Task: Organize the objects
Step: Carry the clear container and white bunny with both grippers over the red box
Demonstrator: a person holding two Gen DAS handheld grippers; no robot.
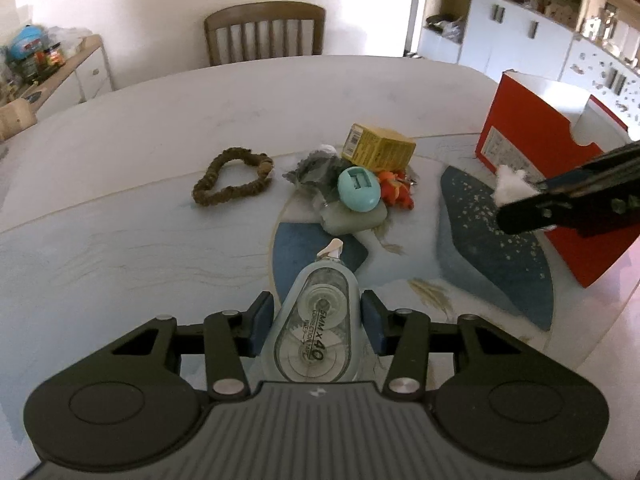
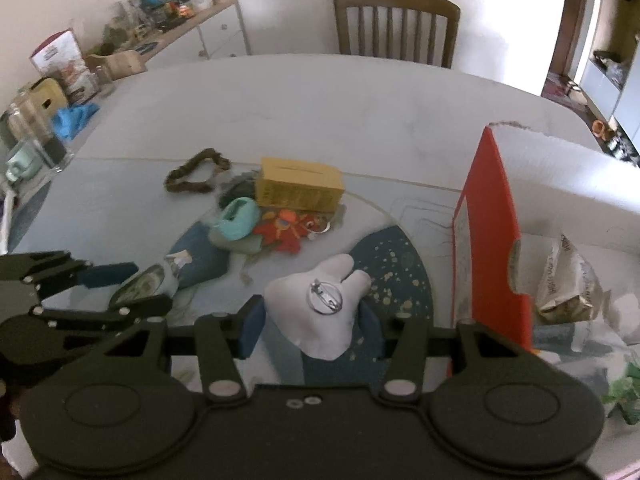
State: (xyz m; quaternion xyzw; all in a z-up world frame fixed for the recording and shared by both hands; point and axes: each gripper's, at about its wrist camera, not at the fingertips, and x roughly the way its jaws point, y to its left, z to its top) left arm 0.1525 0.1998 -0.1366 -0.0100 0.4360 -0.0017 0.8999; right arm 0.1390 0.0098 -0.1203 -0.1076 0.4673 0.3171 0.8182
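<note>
Your left gripper (image 1: 316,326) is closed about partway on the correction tape (image 1: 310,328), its blue pads pressing the dispenser's two flanks, tip pointing away from you. It looks light, rigid and smooth, a clear teardrop shell with two reels showing and printed lettering on top; plastic that slick could slide in the pads, so I'd keep the hold on the wide belly and not toward the narrow nose. It seems to be held clear above the bench (image 1: 140,152).

Your right gripper (image 2: 312,326) is likewise partway closed, clamped on the white fabric brooch (image 2: 320,312), a soft padded shape with two rounded lobes and a round metal pin-back facing up. It should squash easily and weigh almost nothing; grip the stuffed body, and mind the pin clasp, which could snag.

Just to its right stands the red box (image 2: 492,240), open-topped and white inside, with crumpled packets already in it, probably where these go.

Further out on the bench lies the remaining heap: a teal oval case (image 1: 358,191) on a pale green pad, an orange fabric flower (image 2: 282,230) with a key ring, a yellow carton (image 1: 378,146) and some grey cloth. The brown scrunchie (image 1: 232,176) lies apart to the left, floppy and easy to pinch anywhere along its loop.
</note>
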